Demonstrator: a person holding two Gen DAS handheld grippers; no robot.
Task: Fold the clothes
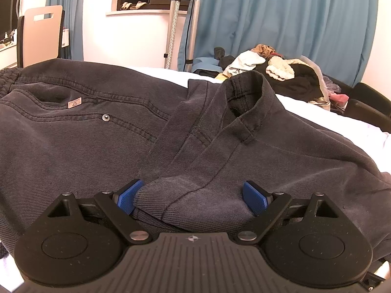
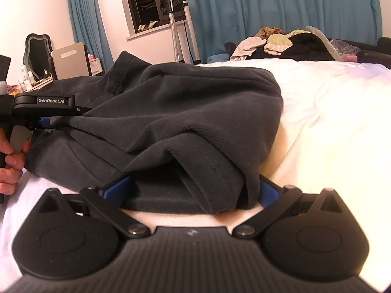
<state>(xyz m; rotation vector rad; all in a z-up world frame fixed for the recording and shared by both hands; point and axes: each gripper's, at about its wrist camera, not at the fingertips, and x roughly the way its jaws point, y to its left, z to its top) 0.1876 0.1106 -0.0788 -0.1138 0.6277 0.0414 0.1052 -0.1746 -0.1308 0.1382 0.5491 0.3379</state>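
- A pair of dark charcoal twill trousers is spread on a white bed sheet, the flat surface being needed for folding; the waistband with its belt loop is seen bunched up in the middle of the left wrist view.
- The left gripper, a black two-finger tool with blue ribbed pads, is held with its jaws spread wide around a rounded fold of the cloth. The left pad touches the fold; the right pad stands clear, so nothing is judged to be clamped.
- The right gripper is likewise held wide apart at the near edge of the trousers, a drooping flap of fabric lying between its jaws. Whether its pads press on the cloth cannot be told, since they are partly hidden by the fabric.
- Both tools appear to be set at separate points of the garment so that it can be gripped at two places and lifted evenly.
- A hand is seen on the left gripper's handle in the right wrist view.
- A heap of mixed unfolded clothes is kept at the far end of the bed, before blue curtains, presumably awaiting folding.
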